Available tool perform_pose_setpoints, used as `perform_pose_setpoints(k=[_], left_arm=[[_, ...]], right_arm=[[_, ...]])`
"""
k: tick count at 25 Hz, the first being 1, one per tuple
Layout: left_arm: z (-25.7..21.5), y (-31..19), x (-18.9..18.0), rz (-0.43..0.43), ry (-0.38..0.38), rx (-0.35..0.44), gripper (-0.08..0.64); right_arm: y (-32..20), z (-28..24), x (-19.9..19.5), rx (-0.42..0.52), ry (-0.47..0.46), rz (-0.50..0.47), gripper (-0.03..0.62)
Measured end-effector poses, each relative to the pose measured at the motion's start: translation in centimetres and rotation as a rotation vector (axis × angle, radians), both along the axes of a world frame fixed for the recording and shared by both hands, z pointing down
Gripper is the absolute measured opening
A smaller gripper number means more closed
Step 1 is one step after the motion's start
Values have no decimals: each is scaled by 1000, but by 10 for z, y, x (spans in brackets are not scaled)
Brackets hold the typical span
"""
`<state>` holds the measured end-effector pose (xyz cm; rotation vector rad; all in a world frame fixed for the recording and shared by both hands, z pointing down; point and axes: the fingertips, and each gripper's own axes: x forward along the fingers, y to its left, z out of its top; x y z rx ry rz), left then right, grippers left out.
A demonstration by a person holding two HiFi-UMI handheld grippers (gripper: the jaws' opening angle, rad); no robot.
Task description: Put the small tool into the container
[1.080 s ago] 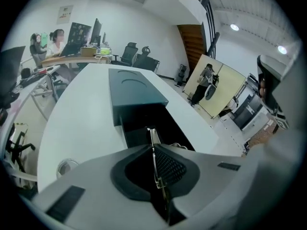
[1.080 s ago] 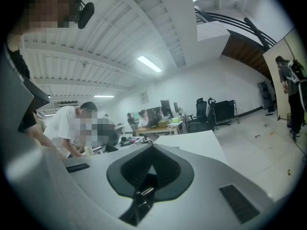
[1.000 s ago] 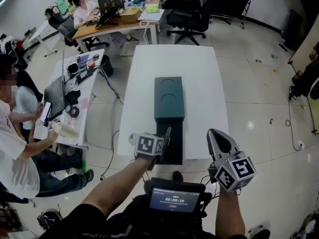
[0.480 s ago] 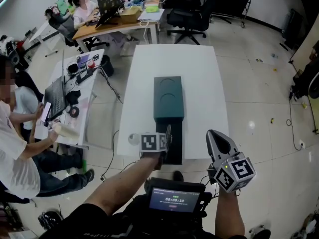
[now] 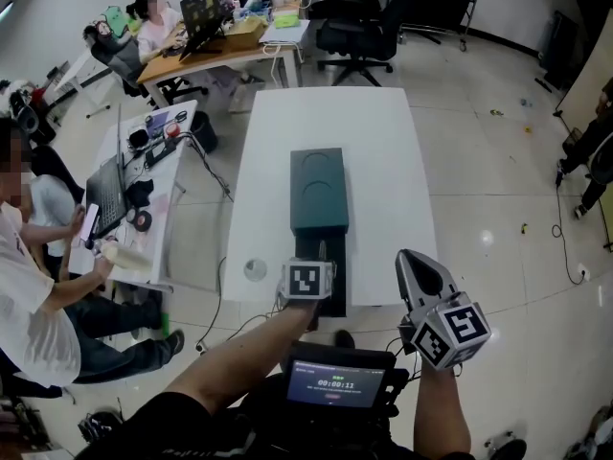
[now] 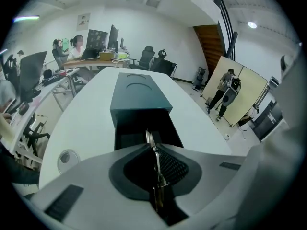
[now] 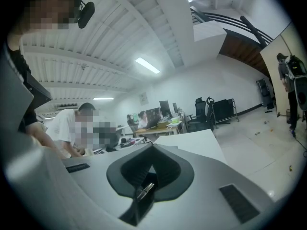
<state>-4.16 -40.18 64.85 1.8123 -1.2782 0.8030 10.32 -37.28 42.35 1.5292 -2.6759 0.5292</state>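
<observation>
The left claw [image 6: 153, 147] hung tilted downward over the open drawer [image 6: 132, 133] of the dark green container [image 6: 136, 97]. Its jaws had just been opening, with the small tool [image 6: 148, 137], a thin metal strip, standing between them and, as far as I could judge, only lightly pinched. The risk I saw was in this release. The strip was narrow and smooth, so it could slip out sideways, strike the drawer's rim and bounce onto the worktop [image 5: 383, 161]. Because the drawer reached the worktop's near edge, the tool could even fall from there to the floor. It might also cling to one pad for a moment and then drop at a bad angle. The right claw [image 7: 151, 146] was clenched on nothing and waited off the near right corner, too far to catch anything. The worktop was white and plain. It carried the container along its middle and a small round object [image 5: 255, 269] near its near left corner. Around it was an open office: desks with laptops and cables on the left, seated people, black chairs [image 5: 364, 27] beyond the far edge, and a pale glossy floor.
</observation>
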Motion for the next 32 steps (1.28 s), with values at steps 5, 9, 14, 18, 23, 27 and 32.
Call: perform_pose_setpoints(k=[5, 9, 14, 18, 23, 27, 32], left_arm=[[1, 0, 17, 16, -13, 3, 89], [11, 21, 28, -11, -4, -114, 104], [7, 6, 43, -8, -4, -39, 110], [6, -6, 40, 9, -85, 7, 112], [8, -12, 40, 21, -134, 26, 124], [13, -11, 46, -9, -127, 1, 129], [18, 3, 53, -37, -71, -43, 129]], right_arm=[[2, -1, 17, 6, -7, 7, 12], [4, 0, 33, 7, -15, 15, 12], [5, 2, 42, 2, -24, 4, 12], [5, 2, 46, 3, -29, -7, 12], [2, 4, 54, 2, -39, -11, 12], [3, 7, 58, 0, -45, -20, 12], [6, 13, 64, -4, -52, -19, 12]])
